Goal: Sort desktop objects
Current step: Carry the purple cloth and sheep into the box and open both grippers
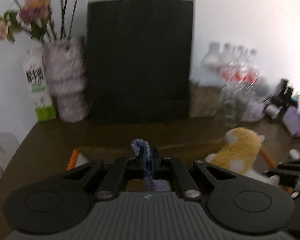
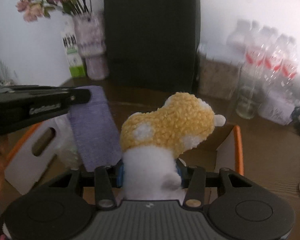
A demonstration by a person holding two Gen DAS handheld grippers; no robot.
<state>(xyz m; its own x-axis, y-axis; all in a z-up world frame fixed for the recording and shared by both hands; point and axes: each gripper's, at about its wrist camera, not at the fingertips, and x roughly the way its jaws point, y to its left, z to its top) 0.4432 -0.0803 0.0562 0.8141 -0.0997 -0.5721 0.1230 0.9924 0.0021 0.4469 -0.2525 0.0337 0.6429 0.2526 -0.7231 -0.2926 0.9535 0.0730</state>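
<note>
Plush toy clenched in right gripper, purple cloth pinched in left gripper. Both held directly above open orange-rimmed box; cloth hanging lengthwise toward box's left side, plush toward its right.

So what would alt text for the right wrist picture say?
The right tongs grip a yellow-and-white plush toy above an orange-rimmed white box. The left tongs hold a purple cloth beside it.

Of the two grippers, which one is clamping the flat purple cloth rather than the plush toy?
The left gripper: the purple cloth hangs from it. The right gripper grips the yellow-and-white plush toy.
</note>
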